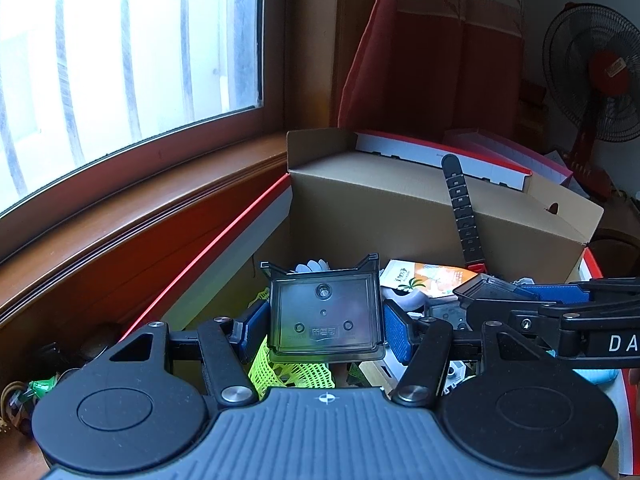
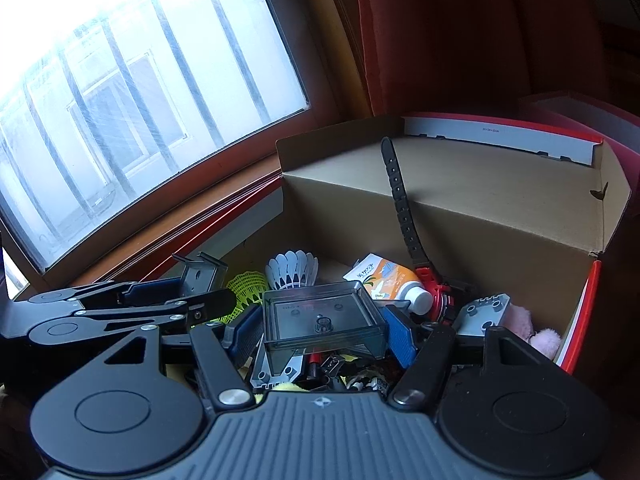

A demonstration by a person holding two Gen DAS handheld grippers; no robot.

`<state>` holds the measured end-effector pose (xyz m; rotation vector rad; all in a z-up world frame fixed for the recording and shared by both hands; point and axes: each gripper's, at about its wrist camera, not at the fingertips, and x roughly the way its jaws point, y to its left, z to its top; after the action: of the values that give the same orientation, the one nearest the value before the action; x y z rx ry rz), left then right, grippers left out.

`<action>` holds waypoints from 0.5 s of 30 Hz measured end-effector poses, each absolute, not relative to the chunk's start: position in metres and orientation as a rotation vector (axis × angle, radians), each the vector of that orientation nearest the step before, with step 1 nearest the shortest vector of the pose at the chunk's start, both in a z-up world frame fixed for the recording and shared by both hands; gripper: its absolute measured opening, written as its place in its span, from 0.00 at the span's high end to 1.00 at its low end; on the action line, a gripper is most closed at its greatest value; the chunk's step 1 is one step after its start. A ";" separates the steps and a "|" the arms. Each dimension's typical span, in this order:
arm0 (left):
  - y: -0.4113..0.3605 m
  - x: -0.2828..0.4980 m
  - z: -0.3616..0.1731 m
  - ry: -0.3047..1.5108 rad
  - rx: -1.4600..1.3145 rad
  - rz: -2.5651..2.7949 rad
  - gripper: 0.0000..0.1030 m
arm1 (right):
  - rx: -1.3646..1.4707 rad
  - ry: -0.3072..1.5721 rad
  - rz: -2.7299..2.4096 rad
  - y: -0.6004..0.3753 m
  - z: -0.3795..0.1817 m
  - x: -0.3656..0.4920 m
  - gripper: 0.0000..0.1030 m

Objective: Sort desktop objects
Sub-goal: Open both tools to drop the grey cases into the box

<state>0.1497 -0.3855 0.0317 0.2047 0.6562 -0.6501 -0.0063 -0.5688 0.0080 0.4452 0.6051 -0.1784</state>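
Grippers of both hands are shown above an open brown cardboard box with red-edged walls (image 1: 400,200), which stands beside a brown-framed window (image 1: 132,48). The left gripper (image 1: 325,326) is clenched on a smoke-tinted transparent plastic tray (image 1: 325,314), which is held upright between the blue-padded fingers (image 1: 253,332) with its flat underside turned toward the camera. The right gripper (image 2: 325,328) is likewise clamped on a second smoke-tinted transparent plastic tray (image 2: 324,318), which is held roughly level with its hollow side facing up. In the left wrist view the right gripper (image 1: 532,296) enters from 3 o'clock; in the right wrist view the left gripper (image 2: 176,292) is seen at 9 o'clock with its tray on edge.

Inside the box, a neon-yellow mesh shuttlecock (image 1: 288,372) lies directly below the left tray. A white feather shuttlecock (image 2: 292,270) stands at 12 o'clock from the right tray, just beside the yellow one. An orange-and-white drink pouch with a white cap (image 2: 390,280) lies at 1 o'clock, near a black-strapped watch with a red case (image 2: 404,216), whose strap leans upright against the rear box wall. A grey studded plastic block (image 2: 484,312) and a pink plush toy (image 2: 540,336) are seen at 3 o'clock. A red-centred black standing fan (image 1: 600,80) is visible at 2 o'clock behind the box in the left wrist view, beside a dark red curtain (image 1: 432,60).
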 end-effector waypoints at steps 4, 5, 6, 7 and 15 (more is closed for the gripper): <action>-0.386 0.150 0.030 0.662 0.207 -0.649 0.41 | 0.451 0.608 -0.180 -0.569 0.007 -0.005 0.34; -0.386 0.150 0.030 0.664 0.207 -0.648 0.41 | 0.452 0.609 -0.181 -0.570 0.007 -0.005 0.34; -0.386 0.150 0.030 0.665 0.207 -0.648 0.41 | 0.454 0.609 -0.182 -0.570 0.006 -0.005 0.34; -0.386 0.150 0.030 0.667 0.208 -0.648 0.41 | 0.456 0.609 -0.183 -0.570 0.006 -0.005 0.34; -0.386 0.150 0.028 0.679 0.211 -0.644 0.41 | 0.462 0.610 -0.188 -0.571 0.005 -0.005 0.34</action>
<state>0.1500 -0.3860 0.0276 0.2112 0.6787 -0.6442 -0.0053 -0.5710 0.0054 0.4618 0.6097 -0.1882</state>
